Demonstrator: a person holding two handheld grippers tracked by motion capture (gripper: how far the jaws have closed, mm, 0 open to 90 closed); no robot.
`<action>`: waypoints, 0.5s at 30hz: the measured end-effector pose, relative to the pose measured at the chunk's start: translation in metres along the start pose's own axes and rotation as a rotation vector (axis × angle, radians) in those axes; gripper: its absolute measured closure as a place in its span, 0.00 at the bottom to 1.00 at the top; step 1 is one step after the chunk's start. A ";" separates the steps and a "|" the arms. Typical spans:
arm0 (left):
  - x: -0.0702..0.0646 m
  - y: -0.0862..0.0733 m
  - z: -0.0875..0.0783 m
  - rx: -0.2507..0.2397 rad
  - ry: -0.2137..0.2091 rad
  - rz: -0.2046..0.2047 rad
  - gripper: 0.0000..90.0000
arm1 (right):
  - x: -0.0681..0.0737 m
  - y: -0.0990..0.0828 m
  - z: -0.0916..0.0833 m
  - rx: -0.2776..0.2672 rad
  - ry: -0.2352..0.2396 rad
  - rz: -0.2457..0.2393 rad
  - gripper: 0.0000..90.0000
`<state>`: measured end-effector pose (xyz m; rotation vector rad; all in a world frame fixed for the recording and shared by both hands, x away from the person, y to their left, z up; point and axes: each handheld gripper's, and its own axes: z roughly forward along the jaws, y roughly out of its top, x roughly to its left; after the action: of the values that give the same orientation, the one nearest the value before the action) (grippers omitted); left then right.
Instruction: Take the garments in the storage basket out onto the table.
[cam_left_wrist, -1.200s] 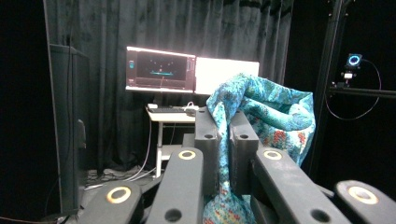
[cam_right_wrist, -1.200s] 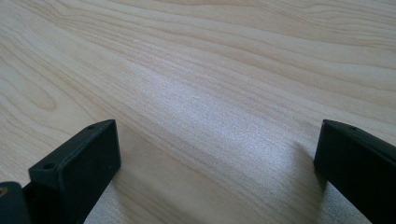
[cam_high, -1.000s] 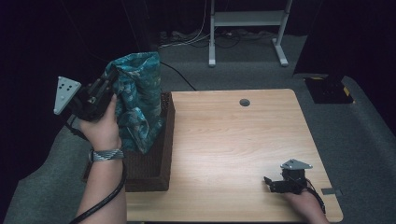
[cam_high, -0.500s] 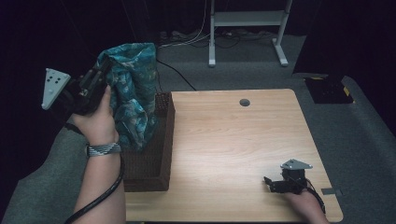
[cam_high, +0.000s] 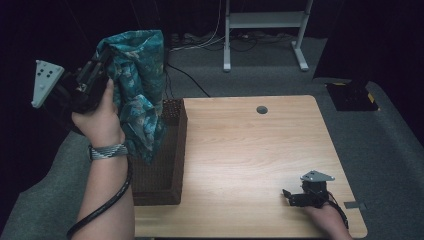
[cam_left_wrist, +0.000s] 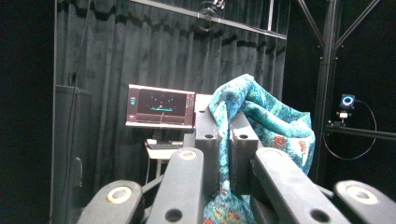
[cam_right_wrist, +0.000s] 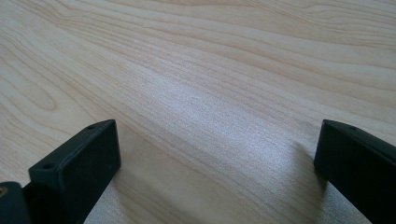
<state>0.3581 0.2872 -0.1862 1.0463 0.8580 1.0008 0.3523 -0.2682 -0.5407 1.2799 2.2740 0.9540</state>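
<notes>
Clearly the left gripper (cam_left_wrist: 224, 140) was clamped on the cloth (cam_high: 135, 90), so it should lift until the hem cleared the basket (cam_high: 167, 165), while the right gripper (cam_high: 300, 196) rested wide on the counter (cam_high: 250, 150).

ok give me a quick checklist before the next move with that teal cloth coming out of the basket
1. Grip on the cloth: ok. The left gripper has its jaws closed on a fold of the teal cloth.
2. Cloth clear of the basket: not ok. Its lower end seems to hang at the rim of the dark woven basket.
3. Snagging on the weave: cannot tell; the cloth hides that spot.
4. Landing space: ok. The wooden table beside the basket is bare.
5. Right gripper ready: ok. It rests near the table's front corner with jaws wide open, holding nothing.
</notes>
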 end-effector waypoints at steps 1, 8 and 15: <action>-0.001 0.002 0.001 -0.004 -0.002 0.000 0.95 | 0.000 0.000 0.000 0.000 0.000 0.000 0.00; -0.006 0.010 0.005 -0.021 -0.011 0.000 0.95 | 0.000 0.000 0.000 -0.002 0.003 0.004 0.00; -0.013 0.018 0.010 -0.038 -0.023 0.001 0.95 | -0.001 0.000 0.000 -0.004 0.004 0.004 0.00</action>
<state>0.3586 0.2757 -0.1648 1.0242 0.8170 1.0000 0.3525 -0.2687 -0.5406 1.2827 2.2726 0.9626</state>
